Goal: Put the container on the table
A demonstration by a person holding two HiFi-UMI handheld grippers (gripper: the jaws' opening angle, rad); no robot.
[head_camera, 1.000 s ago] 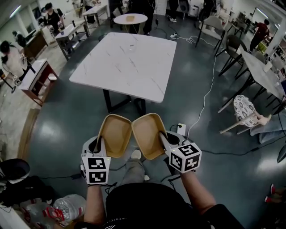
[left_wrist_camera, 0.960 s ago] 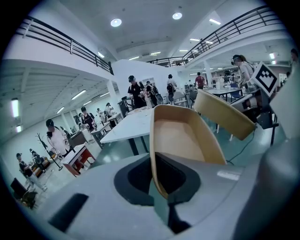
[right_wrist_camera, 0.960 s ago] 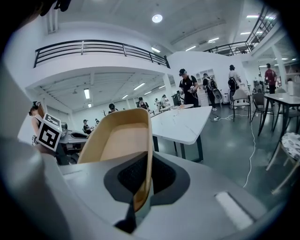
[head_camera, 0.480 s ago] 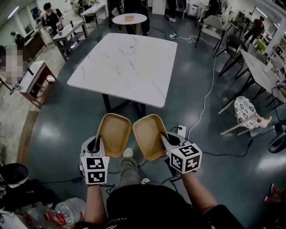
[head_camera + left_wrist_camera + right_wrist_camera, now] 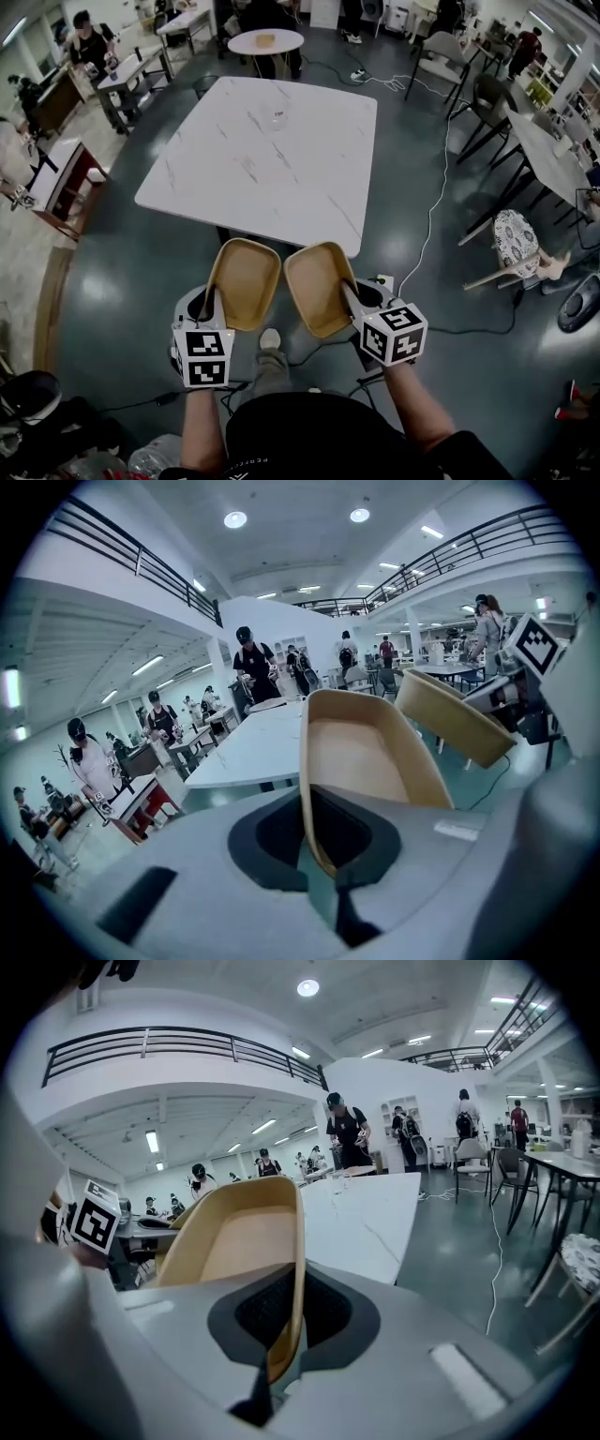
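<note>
Looking steeply down at a white marble-look table [image 5: 262, 150] from just short of its near edge. Got two tan, tray-shaped containers up in the air on this side of it, neither one on the tabletop yet.

Holding the left container [image 5: 242, 281] with the left gripper [image 5: 214, 306], jaws pressed together on the thin wall at its near end (really wedged in there, going by the left gripper view). Same deal on the other side: pinching the right container [image 5: 321, 286] by its near wall with the right gripper [image 5: 349, 298], jaws squeezed tight on that wall.

Keeping both side by side, very close together, open sides up, far ends right at the table's near edge as seen from the head view. Can't tell how far above the tabletop.

Other stuff, all placed off that table:
- toward its far end, on the top: one small clear glass-like thing [image 5: 277, 117]
- beyond its far end: a small round table [image 5: 266, 40] with something brown on it
- off to its right: a white cable [image 5: 433, 187] snaking over the dark floor, plus a chair with a patterned seat [image 5: 514, 236]
- off to its left: people at other desks
- below its near edge, between the grippers: a shoe [image 5: 270, 339]
</note>
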